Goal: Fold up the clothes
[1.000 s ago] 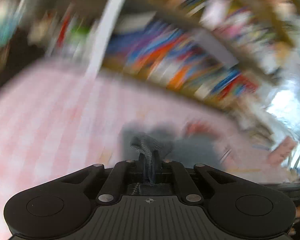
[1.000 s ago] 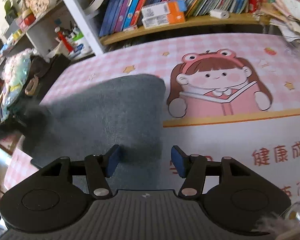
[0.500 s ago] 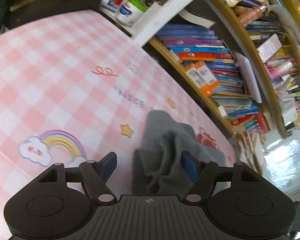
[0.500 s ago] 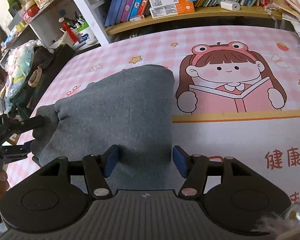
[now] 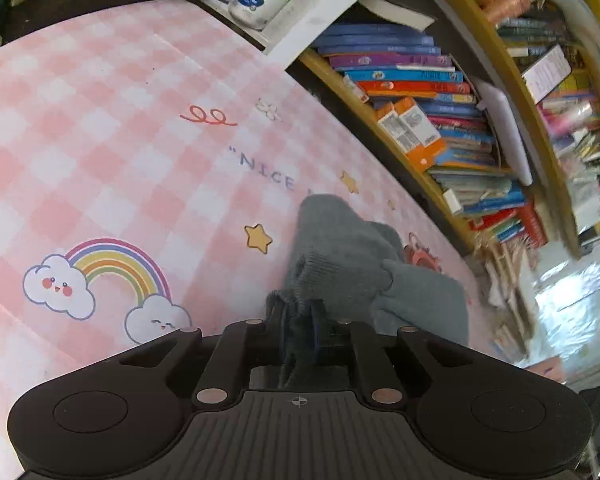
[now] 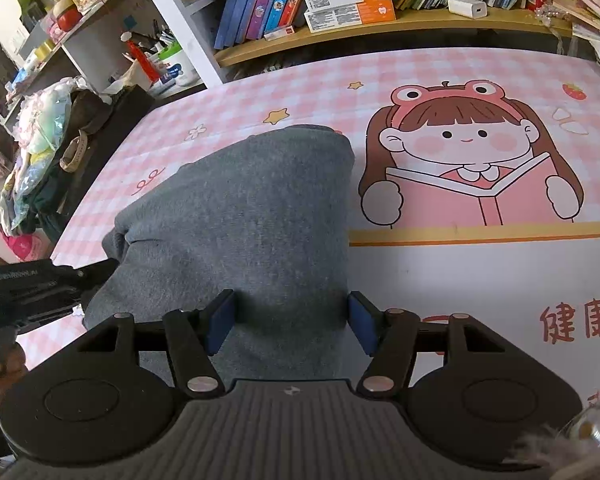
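A grey knit garment (image 6: 240, 220) lies folded on the pink checked table mat (image 6: 440, 68). It also shows in the left wrist view (image 5: 340, 256), bunched up. My left gripper (image 5: 300, 320) is shut on the garment's edge, with cloth pinched between its fingers. In the right wrist view the left gripper (image 6: 96, 272) meets the garment's left side. My right gripper (image 6: 292, 320) is open, its blue pads (image 6: 220, 320) straddling the near part of the garment just above it.
A bookshelf (image 6: 340, 4) full of books runs along the far side of the table. A pen cup and clutter (image 6: 168, 68) stand at the back left. A bag and soft items (image 6: 40, 152) sit off the table's left edge. The mat shows a cartoon girl (image 6: 468, 160).
My left gripper opened beside the garment half a second ago and has now shut on its edge. The right gripper stayed open over the garment and moved slightly closer.
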{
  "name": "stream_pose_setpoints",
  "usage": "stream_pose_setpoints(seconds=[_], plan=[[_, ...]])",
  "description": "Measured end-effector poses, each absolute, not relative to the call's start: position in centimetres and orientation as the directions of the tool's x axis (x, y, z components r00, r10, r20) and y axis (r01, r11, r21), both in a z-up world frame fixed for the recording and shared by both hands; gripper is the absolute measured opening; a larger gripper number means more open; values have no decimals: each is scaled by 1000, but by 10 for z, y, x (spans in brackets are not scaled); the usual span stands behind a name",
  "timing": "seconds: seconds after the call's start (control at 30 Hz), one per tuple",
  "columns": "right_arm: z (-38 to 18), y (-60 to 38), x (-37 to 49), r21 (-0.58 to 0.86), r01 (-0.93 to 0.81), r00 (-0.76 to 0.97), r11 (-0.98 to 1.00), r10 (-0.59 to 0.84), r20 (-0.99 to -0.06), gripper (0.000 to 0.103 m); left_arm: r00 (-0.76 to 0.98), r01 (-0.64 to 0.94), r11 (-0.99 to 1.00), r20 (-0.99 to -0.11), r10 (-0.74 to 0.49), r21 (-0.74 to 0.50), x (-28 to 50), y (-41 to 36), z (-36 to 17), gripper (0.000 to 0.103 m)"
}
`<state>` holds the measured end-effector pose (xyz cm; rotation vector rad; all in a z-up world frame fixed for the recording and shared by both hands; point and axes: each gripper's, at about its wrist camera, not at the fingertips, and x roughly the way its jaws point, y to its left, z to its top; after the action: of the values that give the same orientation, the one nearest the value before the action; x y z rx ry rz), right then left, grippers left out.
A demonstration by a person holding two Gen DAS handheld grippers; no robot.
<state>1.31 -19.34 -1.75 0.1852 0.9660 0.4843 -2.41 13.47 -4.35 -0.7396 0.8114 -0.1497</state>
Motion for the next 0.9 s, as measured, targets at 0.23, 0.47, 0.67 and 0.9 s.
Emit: stream_pose_setpoints(seconds=[0.23,0.47,0.67,0.9], plan=[[-18,-199,14,383,-286,479,878,477,-737,59,752,-123,794,-578,-317,-595,-31,131,-13,76],[-21,-203,18,427,-257,466,867,498,-731,59,704,7,883,-625,-338,-469,-20,96,-4,89],[-28,-212,23,503,-194,437,842,533,-724,60,591,-35,832,-683,-430,-554,-4,96,-37,87],[-40,-212,39,589,-132,367,798,591,-718,63,555,-64,793,-682,-476,-606,11,96,-52,81]])
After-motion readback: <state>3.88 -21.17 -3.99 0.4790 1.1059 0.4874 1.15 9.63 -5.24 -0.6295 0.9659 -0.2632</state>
